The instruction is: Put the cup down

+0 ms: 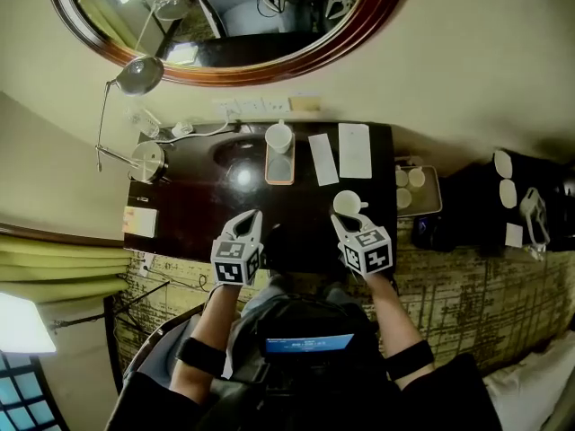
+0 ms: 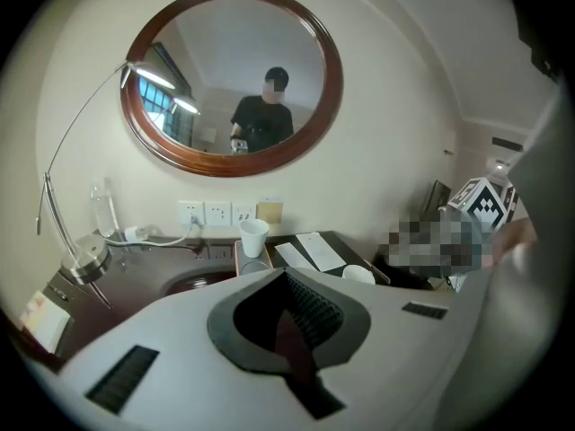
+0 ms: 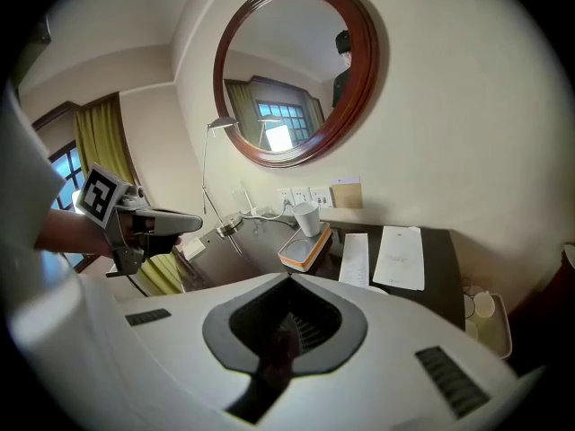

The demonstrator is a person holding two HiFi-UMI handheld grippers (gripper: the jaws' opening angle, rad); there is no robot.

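Cup (image 1: 349,203), white with a handle, stands upright on the near right part of the dark desk (image 1: 193,214), just beyond the tip of my right gripper (image 1: 345,222); whether the two touch cannot be told.

From the left:
- A desk lamp (image 1: 145,161) stands at the desk's far left corner.
- My left gripper (image 1: 251,216) is held over the near edge of the desk, its jaws closed together with nothing between them.
- A paper cup (image 1: 278,136) stands on the far end of an orange-rimmed tray (image 1: 279,171) at the middle far side.
- Two white sheets (image 1: 354,149) lie flat just right of that tray.
- My right gripper sits on the near side of the cup, its jaws likewise closed and empty.
- Just right of the desk, a small tray (image 1: 429,196) holds small cups.

An oval wood-framed mirror (image 1: 229,16) hangs on the wall beyond the desk.
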